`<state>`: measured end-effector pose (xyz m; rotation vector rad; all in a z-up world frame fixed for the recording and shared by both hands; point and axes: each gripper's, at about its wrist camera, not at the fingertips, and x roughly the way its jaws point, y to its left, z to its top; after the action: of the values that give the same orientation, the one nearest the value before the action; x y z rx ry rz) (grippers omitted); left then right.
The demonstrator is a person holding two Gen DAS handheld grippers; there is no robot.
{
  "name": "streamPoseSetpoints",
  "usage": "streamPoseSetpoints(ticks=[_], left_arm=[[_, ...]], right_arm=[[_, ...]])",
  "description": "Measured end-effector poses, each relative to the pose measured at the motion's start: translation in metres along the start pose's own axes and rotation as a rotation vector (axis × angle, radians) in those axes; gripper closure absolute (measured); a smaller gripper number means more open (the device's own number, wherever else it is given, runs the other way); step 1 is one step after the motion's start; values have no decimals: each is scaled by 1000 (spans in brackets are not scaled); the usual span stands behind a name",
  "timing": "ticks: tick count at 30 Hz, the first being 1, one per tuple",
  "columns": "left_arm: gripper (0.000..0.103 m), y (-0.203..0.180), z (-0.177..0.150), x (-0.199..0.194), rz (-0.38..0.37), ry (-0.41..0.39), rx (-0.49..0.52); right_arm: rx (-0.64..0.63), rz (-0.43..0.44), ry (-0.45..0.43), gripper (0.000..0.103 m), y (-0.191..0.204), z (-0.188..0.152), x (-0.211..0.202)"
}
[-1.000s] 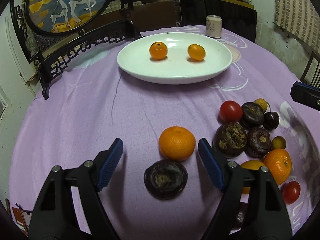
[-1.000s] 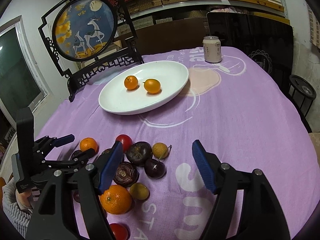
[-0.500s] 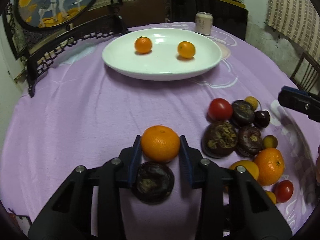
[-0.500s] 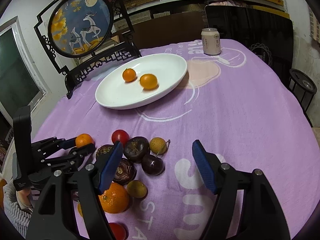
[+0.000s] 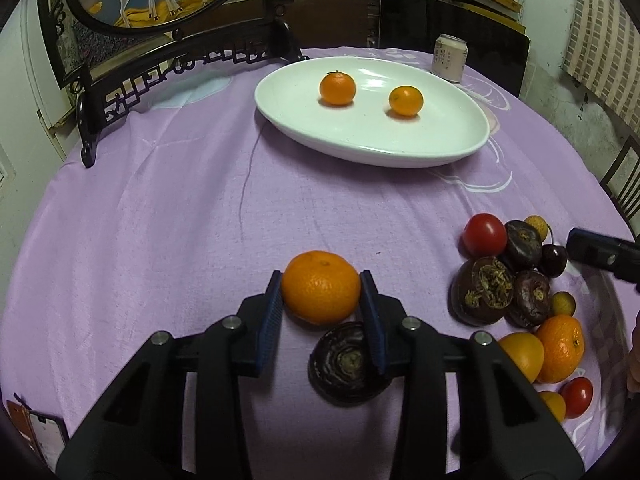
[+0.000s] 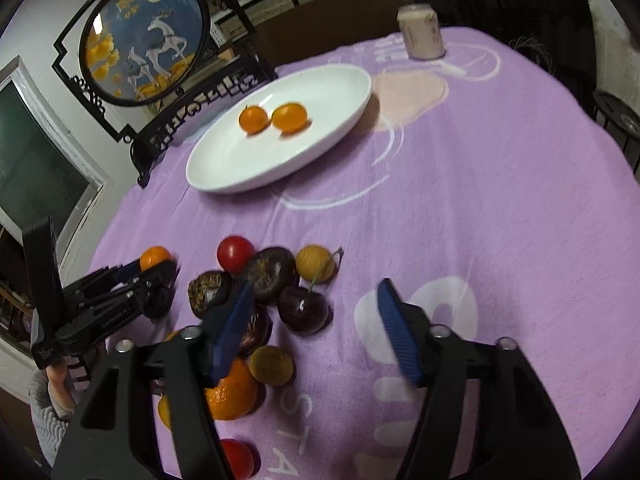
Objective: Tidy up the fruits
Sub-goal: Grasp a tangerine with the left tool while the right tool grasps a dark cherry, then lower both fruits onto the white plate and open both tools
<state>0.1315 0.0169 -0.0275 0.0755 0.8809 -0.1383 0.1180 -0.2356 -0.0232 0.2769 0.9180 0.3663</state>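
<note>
Left tongs (image 5: 322, 300) w/ blue pads clamp big round orange mandarin (image 5: 321, 293) on purple cloth (image 5: 160, 240), dark wrinkled fruit (image 5: 346, 366) just below it, while right tongs (image 6: 316, 320), jaws apart & closing, straddle dark red cherry (image 6: 303, 310), pads not touching it.

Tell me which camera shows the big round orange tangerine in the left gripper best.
The left wrist view: the big round orange tangerine sits centred, sharp, between the left gripper pads. The right wrist view shows only its blurred top behind that gripper.
</note>
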Motion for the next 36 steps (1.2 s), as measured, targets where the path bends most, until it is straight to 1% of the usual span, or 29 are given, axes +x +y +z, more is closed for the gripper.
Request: streamPoseSetpoints(ticks=[2, 4, 5, 7, 8, 9, 12, 15, 19, 22, 27, 30, 31, 34, 36], left_arm=[[64, 0, 0, 0, -2, 1, -4], [64, 0, 0, 0, 1, 0, -1], [64, -1, 0, 0, 2, -1, 2], [64, -1, 0, 0, 2, -1, 5], [64, -1, 0, 1, 2, -1, 5], [64, -1, 0, 1, 2, -2, 6], [64, -2, 0, 0, 3, -4, 9], [64, -3, 0, -1, 2, -11, 15], [65, -4, 1, -6, -14, -18, 11], [65, -4, 11, -12, -19, -35, 1], [65, -8, 45, -15, -16, -67, 5], [65, -14, 71, -10, -28, -86, 8], [65, -16, 80, -5, -38, -89, 1], [65, -18, 94, 9, -60, -79, -20], [65, -20, 100, 23, -55, -69, -22]], right_arm=[[-7, 4, 26, 56, 2, -1, 5], [-11, 10, 46, 60, 2, -3, 9], [-15, 10, 52, 63, 3, -3, 11], [-25, 5, 50, 67, 4, -5, 12], [-29, 10, 50, 73, 4, -5, 12], [-31, 21, 56, 74, 5, -6, 13], [-52, 9, 49, 74, 7, -6, 13], [-45, 22, 36, 74, 6, -4, 9], [-2, 35, -31, 74, -3, 2, -8], [12, 38, -62, 74, -5, 7, -14], [23, 44, -86, 74, 0, 35, -12], [9, 42, -89, 74, 11, 61, -2], [6, 40, -87, 74, 14, 67, 2], [1, 37, -77, 74, 22, 86, 20], [-11, 20, -69, 74, 27, 98, 36]])
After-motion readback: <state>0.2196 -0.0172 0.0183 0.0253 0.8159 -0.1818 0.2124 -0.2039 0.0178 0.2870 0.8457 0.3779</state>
